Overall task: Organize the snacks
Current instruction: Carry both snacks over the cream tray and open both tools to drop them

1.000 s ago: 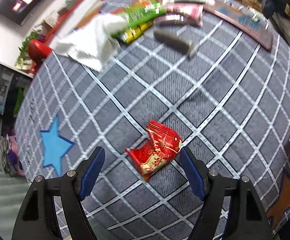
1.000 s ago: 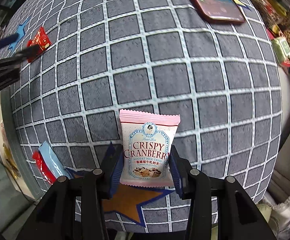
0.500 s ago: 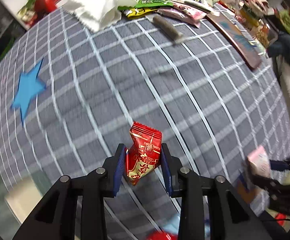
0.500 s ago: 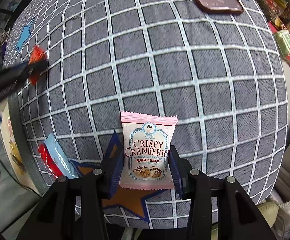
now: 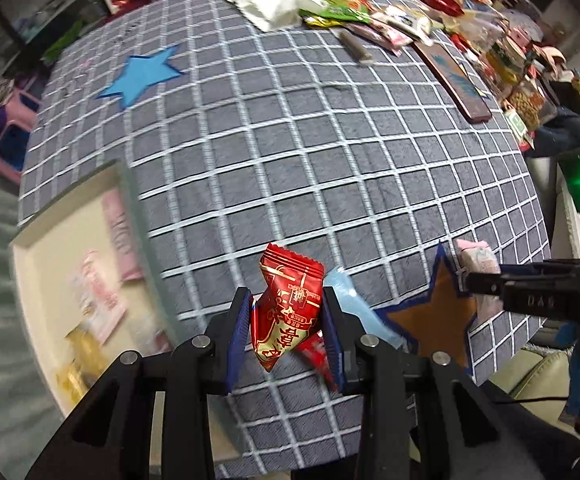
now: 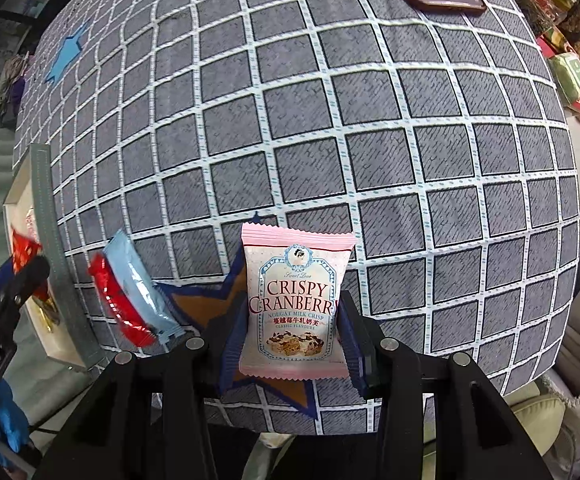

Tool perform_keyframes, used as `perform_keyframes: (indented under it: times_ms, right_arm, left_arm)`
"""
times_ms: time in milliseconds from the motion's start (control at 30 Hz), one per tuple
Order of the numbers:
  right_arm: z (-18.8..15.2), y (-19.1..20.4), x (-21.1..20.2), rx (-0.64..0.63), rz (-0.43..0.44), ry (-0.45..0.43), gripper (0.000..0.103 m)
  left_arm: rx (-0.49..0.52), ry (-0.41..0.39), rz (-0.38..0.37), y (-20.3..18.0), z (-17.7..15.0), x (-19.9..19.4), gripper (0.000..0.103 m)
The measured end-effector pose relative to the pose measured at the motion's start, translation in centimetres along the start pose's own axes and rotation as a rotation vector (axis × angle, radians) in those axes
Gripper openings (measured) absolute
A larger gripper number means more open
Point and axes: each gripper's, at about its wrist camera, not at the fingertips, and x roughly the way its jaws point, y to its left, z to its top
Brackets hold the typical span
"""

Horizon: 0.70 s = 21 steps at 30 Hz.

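Note:
My left gripper [image 5: 286,336] is shut on a red and gold snack packet [image 5: 288,308], held above the near edge of the checked table. My right gripper [image 6: 294,340] is shut on a pink Crispy Cranberry packet [image 6: 296,304] over an orange star patch [image 6: 198,304]. In the left wrist view the right gripper [image 5: 470,282] holds that pink packet [image 5: 476,260] at the right. A pale open box [image 5: 50,280] with several blurred snacks sits off the table's left edge; it also shows in the right wrist view [image 6: 44,320].
A light blue packet [image 6: 142,284] and a red packet [image 6: 116,304] lie by the orange star. Several snacks [image 5: 354,16], a white bag [image 5: 274,4] and a brown tray [image 5: 454,76] lie at the far side. A blue star patch [image 5: 138,76] is far left.
My left gripper carried the red packet from mid-table back to the near edge, by the box. The right gripper stays shut on the pink packet, nearly still.

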Motion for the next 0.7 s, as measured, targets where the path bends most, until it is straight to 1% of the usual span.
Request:
perform_keyframes:
  times_ms: [133,167,300,333,367,433,600,633,667,700]
  right_arm:
    - [1.0,0.7,-1.4,-0.010,0.002,-0.020,0.045]
    - [1.0,1.0,-1.8,-0.012,0.003,-0.025,0.045]
    - [1.7,2.2,-2.7,-0.031,0.004,-0.031,0.045]
    - [1.6,2.7,-2.9,-0.045,0.003,-0.033,0.045]
    - [2.4,3.5,-3.0,-0.057,0.001,-0.033,0.045]
    - [2.8,5.2,-3.6,-0.089,-0.003,-0.040,0.045]
    - [3.4,9.5,-5.0,-0.172,-0.007,-0.060,0.045]
    - [3.8,9.7,-4.7,-0.186,-0.005,-0.063,0.045]
    - [4.4,9.0,-4.1,-0.194,0.001,-0.065,0.045]
    - [4.5,9.1,-4.5,-0.195,0.006,-0.067,0.045]
  left_arm:
    - [-0.033,-0.031,0.021,1.2,-1.1,-1.3,0.038]
    - [-0.025,-0.039,0.016,1.4,-1.2,-1.4,0.038]
    - [-0.064,-0.051,0.028,2.7,-1.7,-1.9,0.038]
    - [-0.073,-0.053,0.029,2.9,-1.9,-2.0,0.038]
    - [-0.084,-0.058,0.029,3.2,-2.1,-2.1,0.038]
    - [-0.102,-0.064,0.029,3.6,-2.4,-2.3,0.038]
    - [-0.145,-0.096,0.036,5.2,-2.5,-3.0,0.038]
    - [-0.157,-0.101,0.036,5.6,-2.6,-3.1,0.038]
    - [-0.167,-0.104,0.035,5.9,-2.8,-3.2,0.038]
    - [-0.182,-0.107,0.036,6.4,-3.0,-3.3,0.038]
